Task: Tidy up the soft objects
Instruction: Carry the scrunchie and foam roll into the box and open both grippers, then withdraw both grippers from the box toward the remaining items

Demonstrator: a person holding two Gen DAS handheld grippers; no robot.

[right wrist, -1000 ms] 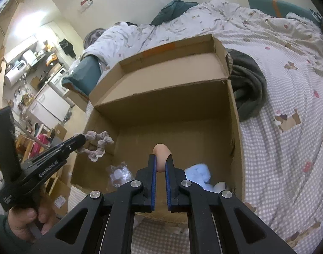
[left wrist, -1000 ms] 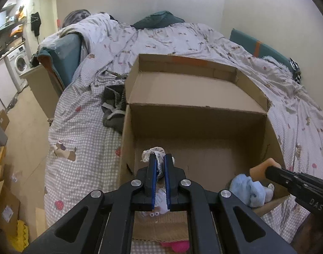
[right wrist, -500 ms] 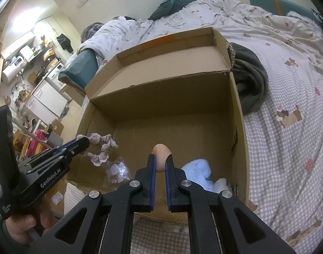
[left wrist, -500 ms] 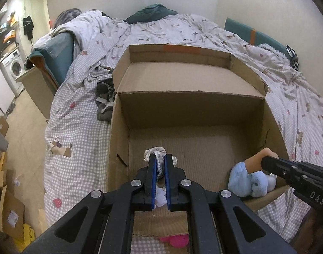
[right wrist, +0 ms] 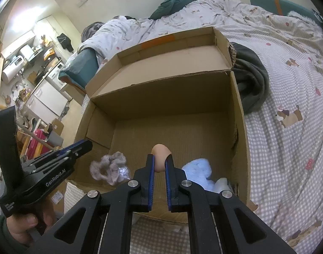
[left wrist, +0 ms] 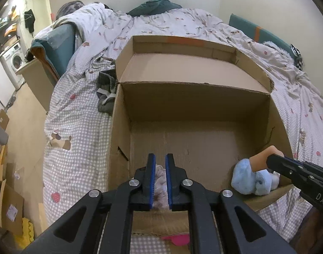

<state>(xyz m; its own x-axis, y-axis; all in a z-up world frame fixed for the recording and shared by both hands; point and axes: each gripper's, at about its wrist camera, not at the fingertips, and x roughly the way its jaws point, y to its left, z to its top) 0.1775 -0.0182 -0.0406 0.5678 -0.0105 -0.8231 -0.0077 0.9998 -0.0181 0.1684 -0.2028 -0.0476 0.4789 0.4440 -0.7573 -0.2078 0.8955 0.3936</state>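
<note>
While an open cardboard box (left wrist: 195,110) sits on a bed covered with a grey-and-white checked quilt (left wrist: 76,127), two hand-held grippers reach over its near edge.

Seen from the right wrist camera, the right gripper (right wrist: 160,165) has its blue-lined jaws closed on a peach-coloured, egg-shaped soft object (right wrist: 160,155). The rounded end of that object pokes out past the jaw tips, above the box floor. Just to the right of these jaws, inside the near right corner of the box, lies a pale blue fluffy toy (right wrist: 200,172).

To the left in the same view, the left gripper (right wrist: 85,146) hovers over the near left wall of the box, held by a hand (right wrist: 30,222) in a dark green sleeve. Its tips look drawn close together with nothing between them. A grey-lilac fabric scrunchie (right wrist: 109,167) is inside the near left part of the box, just beyond and below those tips, apart from them; its outline is blurred.

From the left wrist camera, the left gripper (left wrist: 160,169) shows a narrow gap between its jaws, and the scrunchie (left wrist: 160,177) is visible through that gap, lower down inside the box rather than pinched. At the right of this view the right gripper (left wrist: 271,160) holds the peach object (left wrist: 260,160) just above the blue toy (left wrist: 249,180).

A dark grey garment (right wrist: 249,80) lies bunched against the box's outer right side.
</note>
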